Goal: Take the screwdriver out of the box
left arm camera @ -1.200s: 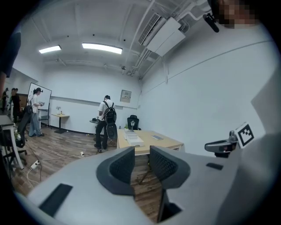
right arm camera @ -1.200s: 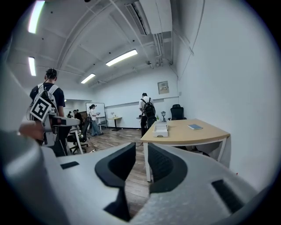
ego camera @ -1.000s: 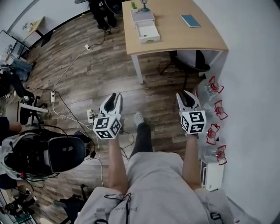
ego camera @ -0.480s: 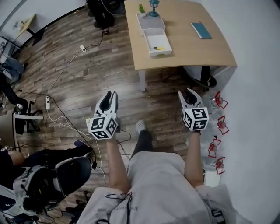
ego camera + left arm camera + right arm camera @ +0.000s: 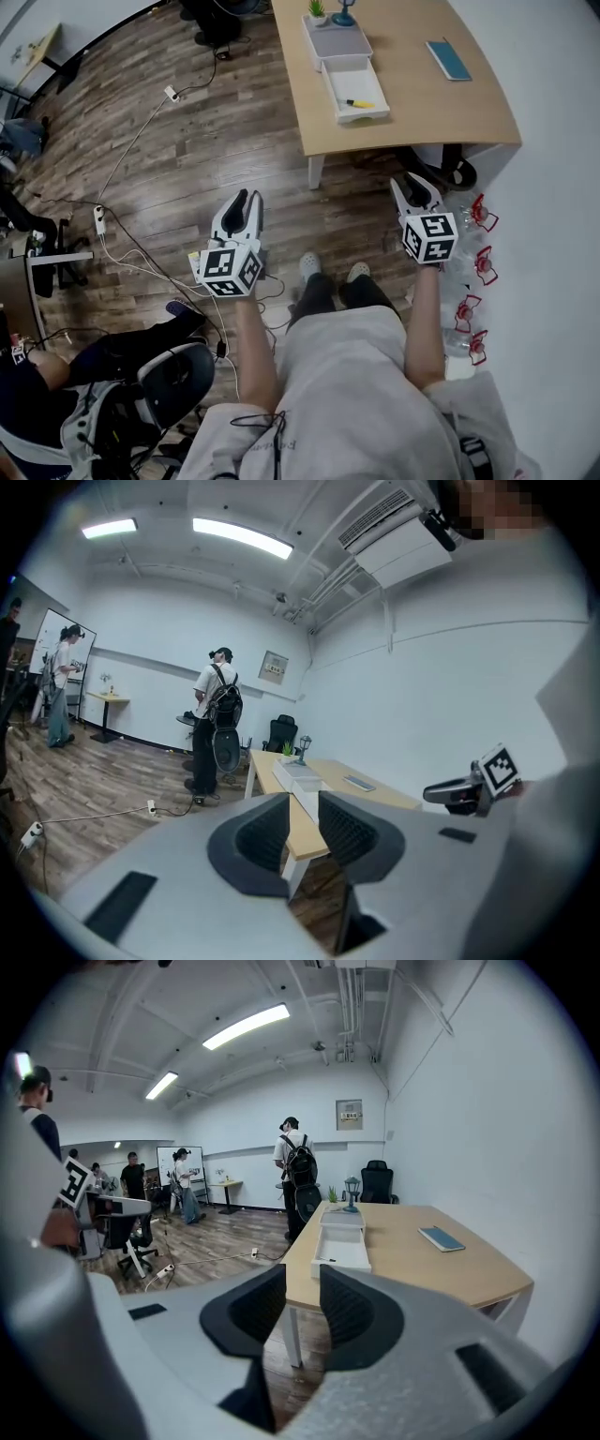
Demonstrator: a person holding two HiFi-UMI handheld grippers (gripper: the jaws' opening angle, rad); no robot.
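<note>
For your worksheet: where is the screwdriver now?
Head view, top: the screwdriver lies in the open white box on the desk, left of the blue book.

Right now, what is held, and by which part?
Nothing is held. The left gripper is open and empty; the right gripper, whose jaws have just been opening, is empty. The screwdriver lies in the box.

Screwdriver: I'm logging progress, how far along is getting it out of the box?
Done: the box on the table stands open. In hand: nothing; left gripper and right gripper, short of the table, are empty, the right's jaws just having been opening. Left: grip the yellow screwdriver, lift it out.
</note>
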